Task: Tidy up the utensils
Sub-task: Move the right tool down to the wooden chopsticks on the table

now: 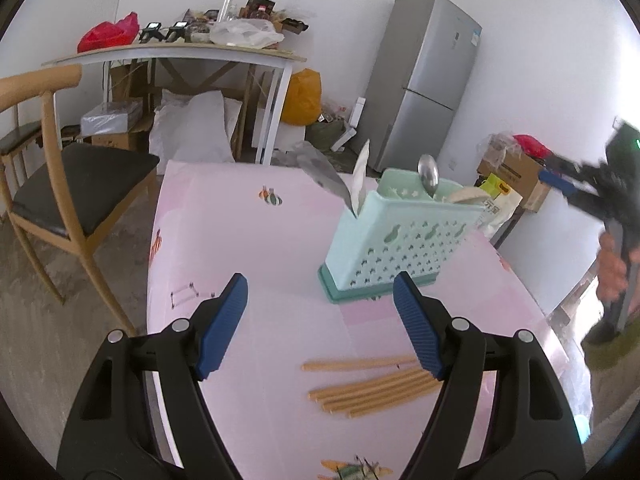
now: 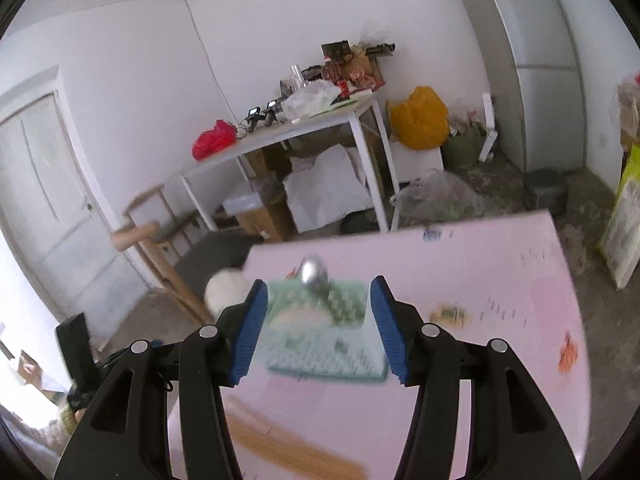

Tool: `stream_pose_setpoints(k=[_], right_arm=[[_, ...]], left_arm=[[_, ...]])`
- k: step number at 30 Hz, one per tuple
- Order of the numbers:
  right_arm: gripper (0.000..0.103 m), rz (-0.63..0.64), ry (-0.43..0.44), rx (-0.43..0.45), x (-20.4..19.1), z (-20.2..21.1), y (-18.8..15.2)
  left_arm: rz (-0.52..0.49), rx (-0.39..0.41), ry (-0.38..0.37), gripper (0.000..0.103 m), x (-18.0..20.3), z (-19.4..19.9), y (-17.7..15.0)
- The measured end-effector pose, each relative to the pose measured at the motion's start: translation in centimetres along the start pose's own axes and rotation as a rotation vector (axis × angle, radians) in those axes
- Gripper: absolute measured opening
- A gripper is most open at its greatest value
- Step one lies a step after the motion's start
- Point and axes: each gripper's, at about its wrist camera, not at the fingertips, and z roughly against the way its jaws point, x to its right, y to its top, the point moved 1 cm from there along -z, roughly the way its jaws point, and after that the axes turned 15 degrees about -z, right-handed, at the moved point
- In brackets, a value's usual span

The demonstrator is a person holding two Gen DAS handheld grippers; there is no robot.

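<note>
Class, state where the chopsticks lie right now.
In the left wrist view the chopsticks lie flat on the pink table, nearer the camera than the mint utensil holder.

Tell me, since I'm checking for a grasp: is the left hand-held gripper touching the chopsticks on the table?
Apart. The left wrist view shows the left hand-held gripper open and empty above the chopsticks, which lie loose on the pink table.

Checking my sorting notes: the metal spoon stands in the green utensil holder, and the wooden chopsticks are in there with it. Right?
Not quite. The metal spoon does stand in the green utensil holder, but the wooden chopsticks lie loose on the pink table in front of it, as the left wrist view shows.
</note>
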Motion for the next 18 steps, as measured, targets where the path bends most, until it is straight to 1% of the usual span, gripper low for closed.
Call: stream_pose_setpoints(k=[2, 4, 5, 6, 8, 9, 10, 12, 14, 16, 18], right_arm=[[0.052, -0.06, 0.014, -0.056, 1.0, 0.3, -3.1], [0.052, -0.133, 0.028, -0.137, 1.8, -0.3, -6.4], [0.052, -0.162, 0.029, -0.179, 2.2, -0.8, -7.9], [0.052, -0.208, 0.021, -0.249, 2.6, -1.7, -10.4], [0.048, -0.28, 0.005, -0.355, 3.1, -3.3, -14.3], [0.045, -0.306, -0.006, -0.395, 3.3, -3.9, -15.7], [0.042, -0.328, -0.018, -0.421, 3.5, -4.3, -16.9], [0.039, -0.355, -0.045, -0.449, 3.5, -4.9, -18.6], [0.038, -0.384, -0.058, -0.462, 3.7, -5.6, -19.3], [0.036, -0.411, -0.074, -0.469, 4.1, -6.1, -19.5], [0.036, -0.431, -0.089, -0.47, 4.6, -6.6, -19.4]], left_arm=[[0.003, -0.029, -0.01, 0.071, 0.3, -0.2, -0.5], [-0.006, -0.076, -0.031, 0.066, 1.0, -1.2, -0.8], [-0.022, -0.103, -0.039, 0.06, 1.5, -2.0, -0.8], [-0.042, -0.127, -0.043, 0.054, 1.9, -2.8, -0.7], [-0.081, -0.158, -0.056, 0.047, 2.8, -4.2, -0.6], [-0.118, -0.193, -0.057, 0.041, 3.4, -5.4, -0.6], [-0.165, -0.226, -0.035, 0.037, 4.1, -6.5, -0.8], [-0.254, -0.283, 0.002, 0.025, 5.1, -8.6, -1.2], [-0.311, -0.322, 0.033, 0.017, 5.6, -10.0, -1.6], [-0.368, -0.373, 0.058, 0.012, 6.1, -11.4, -2.5], [-0.392, -0.415, 0.074, 0.005, 6.2, -12.4, -3.4]])
